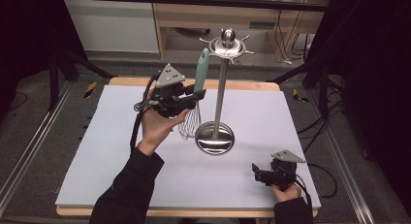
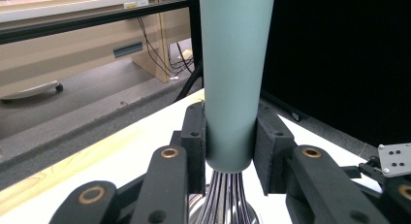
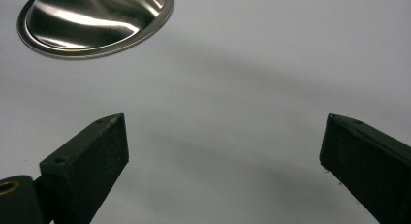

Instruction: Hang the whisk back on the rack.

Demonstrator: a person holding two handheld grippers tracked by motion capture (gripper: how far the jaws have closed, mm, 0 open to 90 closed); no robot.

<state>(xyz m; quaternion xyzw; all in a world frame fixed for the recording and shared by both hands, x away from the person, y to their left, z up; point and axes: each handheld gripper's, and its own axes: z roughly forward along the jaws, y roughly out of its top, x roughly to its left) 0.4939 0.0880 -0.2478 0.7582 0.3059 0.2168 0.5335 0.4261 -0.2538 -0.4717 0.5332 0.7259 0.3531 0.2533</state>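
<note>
left gripper (image 1: 194, 99) jaws clamp the whisk (image 1: 197, 88) handle, long axis upright, wires down, just left of the stand (image 1: 220, 95) pole and below its hooks. right gripper (image 1: 257, 173) rests wide open, empty, on the worktop (image 1: 121, 136).

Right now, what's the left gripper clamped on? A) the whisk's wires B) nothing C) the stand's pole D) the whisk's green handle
D: in the left gripper view both pads press the whisk's green handle just above the wires, beside the stand.
</note>
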